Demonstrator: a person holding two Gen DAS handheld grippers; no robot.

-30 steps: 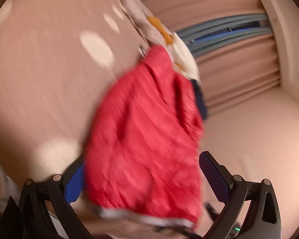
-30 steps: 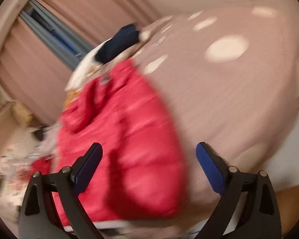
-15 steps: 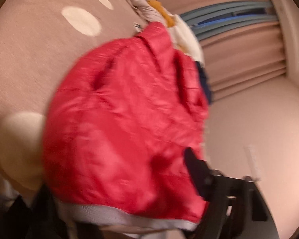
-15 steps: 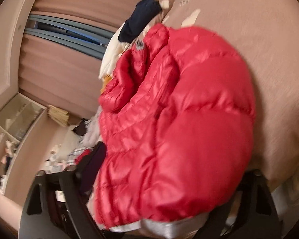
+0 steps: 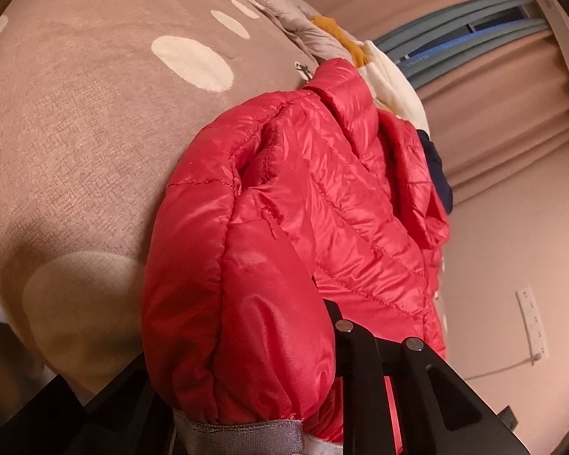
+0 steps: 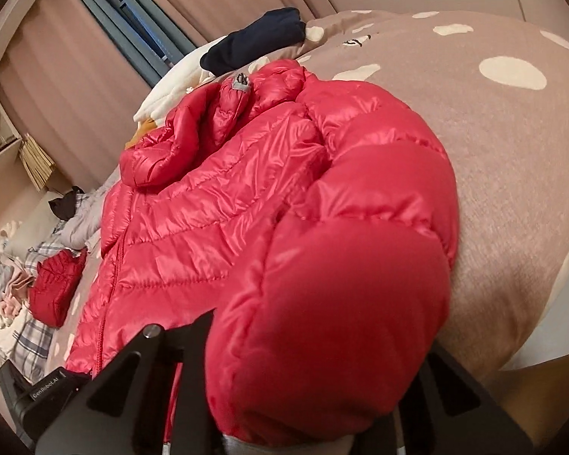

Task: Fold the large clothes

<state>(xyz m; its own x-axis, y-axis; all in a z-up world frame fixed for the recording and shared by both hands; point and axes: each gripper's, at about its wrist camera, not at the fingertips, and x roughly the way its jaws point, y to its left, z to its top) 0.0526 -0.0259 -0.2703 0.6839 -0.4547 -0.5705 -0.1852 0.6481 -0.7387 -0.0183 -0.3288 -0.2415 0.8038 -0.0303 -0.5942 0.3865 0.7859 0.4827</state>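
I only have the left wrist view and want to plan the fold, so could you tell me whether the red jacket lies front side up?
Observer: Yes. The red jacket shows its front zipper in the right wrist view.
Operator: Thank you. What is at the right gripper?
Observer: A puffy sleeve fills the right gripper; I cannot tell whether it is clamped.
Operator: Is anything lying beside the jacket?
Observer: A second red garment lies past the zipper side, next to a plaid cloth.
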